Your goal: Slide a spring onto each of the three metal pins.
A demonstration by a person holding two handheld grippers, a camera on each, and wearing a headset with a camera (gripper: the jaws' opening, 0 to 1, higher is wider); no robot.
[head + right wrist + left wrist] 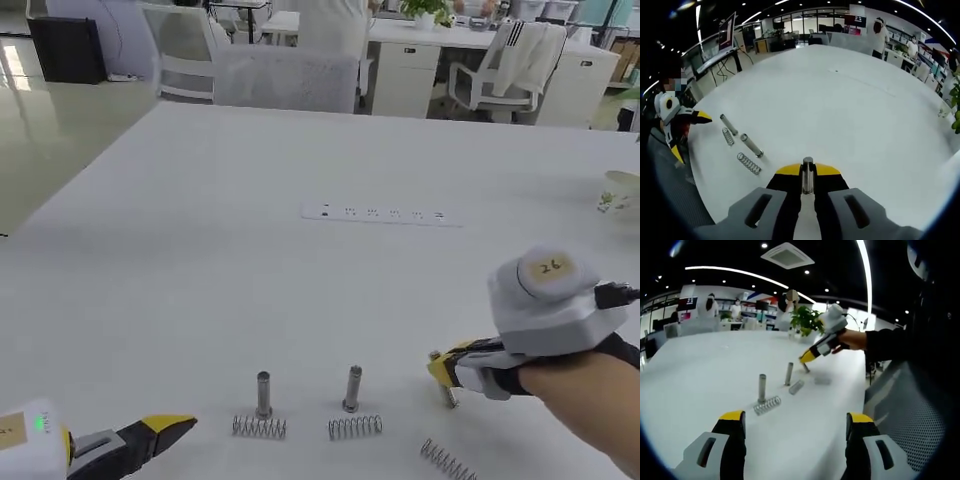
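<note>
I have the white table (200,250) under both grippers. My right gripper (807,170) has its jaws pressed together on the held pin (807,182), which stands nearly upright at the right end of the row in the head view. I cannot tell whether its foot touches the table. My left gripper (796,420) hangs low over the near left of the table, well apart from the row, its jaws spread wide with nothing between them. A power strip (380,213) lies across the far middle of the table. The left pin (263,392) and the middle pin (353,387) stand upright and bare, side by side. The left spring (259,427) lies on its side just in front of the left pin. The middle spring (355,427) lies the same way in front of the middle pin. The right spring (445,460) lies slantwise on the table, near the held pin on my side of it.
</note>
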